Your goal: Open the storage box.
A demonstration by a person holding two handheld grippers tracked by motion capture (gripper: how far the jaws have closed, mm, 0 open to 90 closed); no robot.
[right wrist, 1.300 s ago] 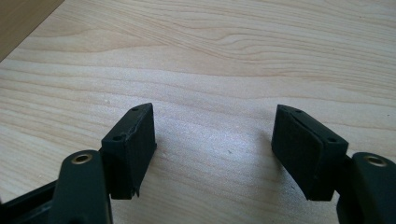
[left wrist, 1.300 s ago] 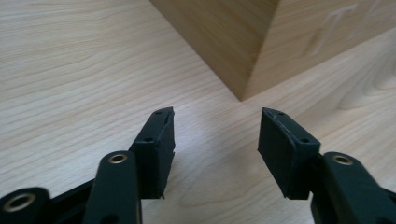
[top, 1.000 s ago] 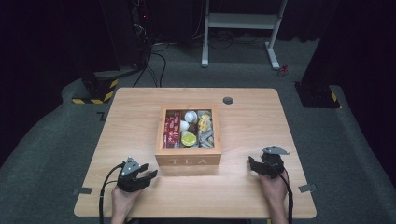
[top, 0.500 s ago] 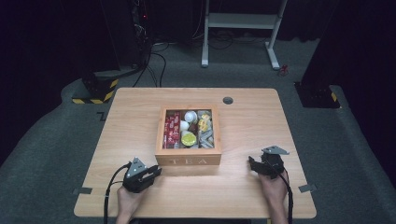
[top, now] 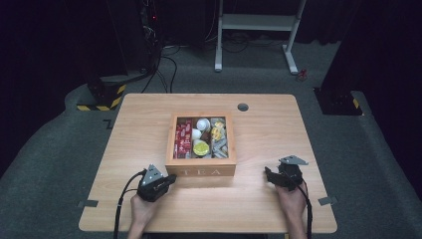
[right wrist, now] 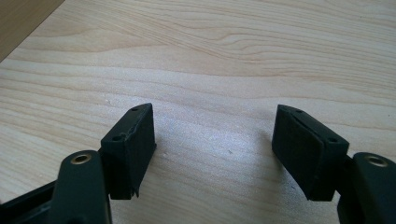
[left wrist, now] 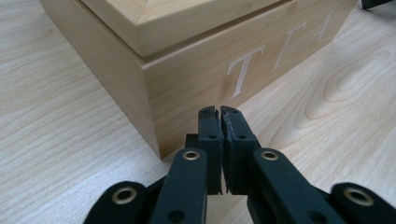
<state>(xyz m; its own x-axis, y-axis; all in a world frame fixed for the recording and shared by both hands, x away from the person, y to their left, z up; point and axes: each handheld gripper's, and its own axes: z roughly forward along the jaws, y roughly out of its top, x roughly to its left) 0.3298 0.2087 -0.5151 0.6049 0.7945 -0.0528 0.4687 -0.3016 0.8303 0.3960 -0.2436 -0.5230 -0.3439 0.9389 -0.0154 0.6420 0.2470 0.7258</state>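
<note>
Wooden tea box point(top: 201, 170) sits untouched on the tabletop point(top: 259, 209) (lid seems open): left claw point(left wrist: 219, 111) closed empty at its corner, right claw point(right wrist: 215, 140) wide open, empty.

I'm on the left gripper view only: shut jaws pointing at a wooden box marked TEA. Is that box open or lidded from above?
Observer: The high view shows the tea box with its contents visible from above: red packets at left, pale round pods, a yellow one.
Operator: Where's my other gripper?
Observer: The right gripper sits on the table to the right of the box, apart from it.
Operator: Is it open?
Observer: Yes, in the right gripper view its jaws stand wide apart over bare wood.
</note>
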